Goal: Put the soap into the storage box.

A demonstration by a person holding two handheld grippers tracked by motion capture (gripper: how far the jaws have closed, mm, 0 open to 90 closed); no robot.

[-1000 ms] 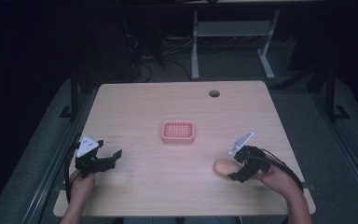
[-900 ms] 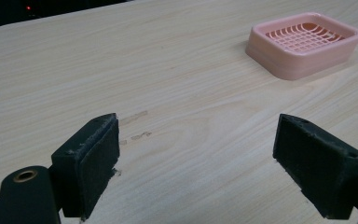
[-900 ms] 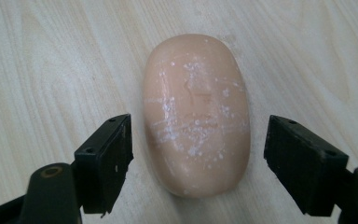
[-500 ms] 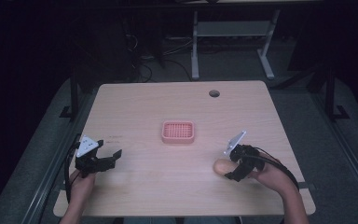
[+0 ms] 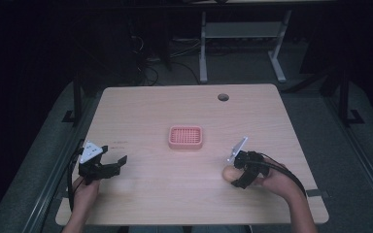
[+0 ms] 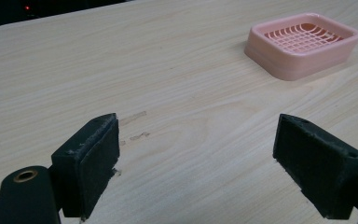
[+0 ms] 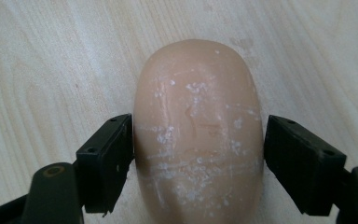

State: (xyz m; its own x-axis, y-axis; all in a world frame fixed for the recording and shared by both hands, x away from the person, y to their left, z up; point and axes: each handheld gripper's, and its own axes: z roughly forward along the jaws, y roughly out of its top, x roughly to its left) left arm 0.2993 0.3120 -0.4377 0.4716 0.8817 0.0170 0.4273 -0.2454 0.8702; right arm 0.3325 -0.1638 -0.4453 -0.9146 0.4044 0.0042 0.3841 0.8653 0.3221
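While the jaws of the right gripper (image 7: 198, 154) stand either side of the soap bar (image 7: 198, 135), the grasp looks close to made but not proven: in the right gripper view the left pad touches the bar's flank and the right pad sits at or just off the other flank, so I cannot tell whether they are pinching it yet. The bar is pale tan, rounded, scuffed with white flecks, and it lies flat on the surface (image 5: 150, 111), toward the person from the pink soap dish (image 5: 185, 137) and off to that dish's right in the high view, near but apart from it. The step in hand, as I judge it, is taking hold of the bar. Next the jaws need to close firmly across its width, since a smooth rounded bar may slip forward out of a weak squeeze; then comes a lift clear of the surface and a carry to the dish, setting the bar on its slotted grid. The left gripper (image 6: 209, 158) rests with its jaws spread wide and holding nothing, well to the left of the dish, its hand (image 5: 83, 191) near the surface edge.
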